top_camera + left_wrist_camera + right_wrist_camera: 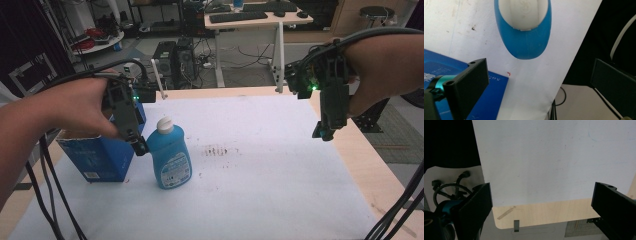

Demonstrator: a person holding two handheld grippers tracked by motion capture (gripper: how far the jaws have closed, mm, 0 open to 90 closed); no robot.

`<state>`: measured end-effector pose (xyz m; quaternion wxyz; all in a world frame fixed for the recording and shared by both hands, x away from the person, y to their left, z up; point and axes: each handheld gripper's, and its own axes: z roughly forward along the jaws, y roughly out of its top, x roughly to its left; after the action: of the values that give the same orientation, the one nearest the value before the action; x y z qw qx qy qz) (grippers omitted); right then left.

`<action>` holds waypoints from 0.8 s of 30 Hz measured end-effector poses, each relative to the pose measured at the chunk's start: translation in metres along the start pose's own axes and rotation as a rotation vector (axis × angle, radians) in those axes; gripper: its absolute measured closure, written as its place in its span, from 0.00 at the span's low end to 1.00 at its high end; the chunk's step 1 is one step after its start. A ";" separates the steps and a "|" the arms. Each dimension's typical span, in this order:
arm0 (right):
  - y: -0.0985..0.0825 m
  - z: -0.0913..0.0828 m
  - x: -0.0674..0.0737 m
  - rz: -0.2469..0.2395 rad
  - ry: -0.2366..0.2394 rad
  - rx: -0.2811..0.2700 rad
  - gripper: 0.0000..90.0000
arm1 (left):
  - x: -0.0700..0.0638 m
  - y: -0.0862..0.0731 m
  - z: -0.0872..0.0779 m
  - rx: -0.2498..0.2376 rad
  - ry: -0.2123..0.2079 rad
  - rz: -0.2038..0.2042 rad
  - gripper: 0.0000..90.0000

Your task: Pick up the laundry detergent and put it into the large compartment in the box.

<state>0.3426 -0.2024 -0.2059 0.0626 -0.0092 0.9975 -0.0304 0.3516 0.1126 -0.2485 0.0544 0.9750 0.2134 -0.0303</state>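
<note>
Half the blue box [102, 155] behind left tool [139, 144]

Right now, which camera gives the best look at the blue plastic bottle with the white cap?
The high view: the blue plastic bottle with the white cap stands upright and whole there, label facing the camera, beside the blue cardboard box. The left gripper view looks down on its cap and shoulder, cropped at the top edge.

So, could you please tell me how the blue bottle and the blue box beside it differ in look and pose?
The blue bottle is rounded with a white cap and stands upright on the white sheet; the blue box is flat-sided, square-cornered and darker blue. The bottle stands free, just beyond the open left claw; the box sits partly under the left hand. Both are blue and carry printed labels.
</note>
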 end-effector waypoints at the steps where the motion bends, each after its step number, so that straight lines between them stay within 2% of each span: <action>1: 0.000 0.000 0.000 0.000 0.000 -0.001 0.03 | 0.000 0.001 0.000 -0.005 0.001 -0.021 0.02; 4: 0.000 -0.001 0.000 -0.007 -0.004 -0.007 0.03 | 0.002 0.003 0.001 -0.020 -0.004 -0.071 0.02; 5: 0.000 -0.001 0.000 -0.007 -0.004 -0.007 0.03 | 0.002 0.003 0.001 -0.020 -0.004 -0.071 0.02; 6: 0.000 -0.001 0.000 -0.005 -0.004 -0.006 0.03 | 0.003 0.004 0.002 -0.037 -0.027 -0.120 0.02; 10: -0.002 -0.001 -0.001 -0.006 -0.005 -0.008 0.03 | 0.001 0.008 0.004 -0.048 -0.020 -0.155 0.02; 14: -0.003 -0.001 0.000 -0.001 -0.006 -0.006 0.03 | -0.002 0.013 0.006 -0.036 -0.015 -0.158 0.02; 15: -0.003 -0.001 0.000 -0.001 -0.006 -0.006 0.03 | -0.004 0.017 0.007 -0.027 -0.008 -0.145 0.02; 18: -0.003 -0.001 0.000 0.001 -0.006 -0.005 0.03 | -0.004 0.022 0.009 -0.022 -0.003 -0.141 0.02; 24: -0.003 0.000 0.000 0.003 -0.005 -0.006 0.03 | -0.003 0.031 0.017 -0.011 0.017 -0.162 0.02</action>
<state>0.3423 -0.2054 -0.2056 0.0650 -0.0082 0.9975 -0.0273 0.3615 0.0817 -0.2623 0.0551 0.9545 0.2921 -0.0251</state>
